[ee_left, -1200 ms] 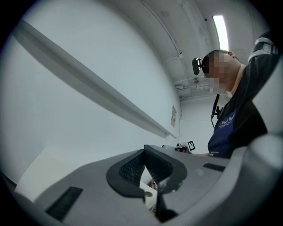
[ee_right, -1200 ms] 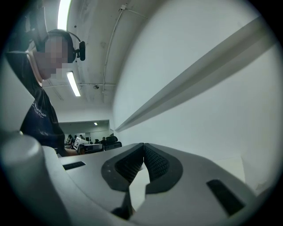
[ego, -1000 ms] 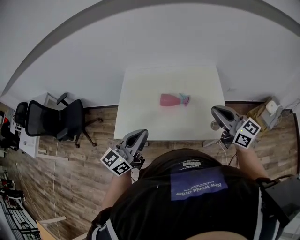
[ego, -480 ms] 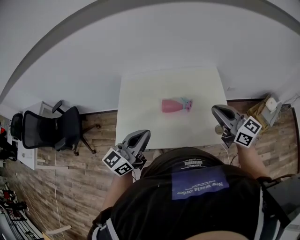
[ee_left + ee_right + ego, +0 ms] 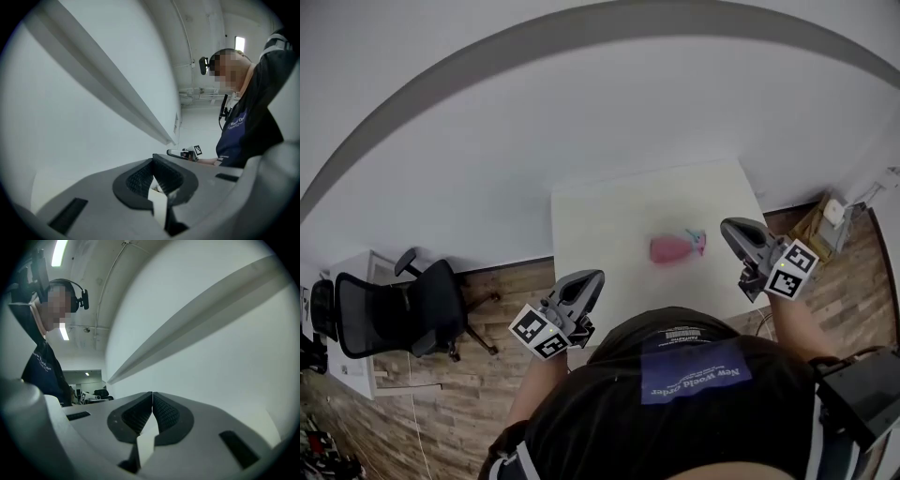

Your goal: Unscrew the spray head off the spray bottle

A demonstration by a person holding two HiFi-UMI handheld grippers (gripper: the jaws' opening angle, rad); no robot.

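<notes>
A white wall [image 5: 581, 112] fills the far side of the room, and against it stands a white table [image 5: 600, 225] on a wood floor [image 5: 459, 394]. On the right half of the table we see the pink bottle [image 5: 670, 249] lying on its side, its teal spray head [image 5: 698, 241] on its right end and screwed on. We hold the right gripper [image 5: 727, 226] just to the right of the spray head, over the table's right edge and apart from the bottle. The left gripper [image 5: 596, 277] sits at the near left corner of the table, well apart from the bottle. In the right gripper view the ribbed pads [image 5: 165, 414] meet tip to tip, and only the bare wall shows past them, so these jaws are closed on nothing. The left gripper view shows its jaws drawn together in the same way with nothing between them; beyond them we make out the wall and, further right, our dark shirt [image 5: 253, 126]. A black chair [image 5: 398, 309] stands on the floor to the left of the table. A brown box [image 5: 818, 225] sits on the floor at the far right, beside the wall.
</notes>
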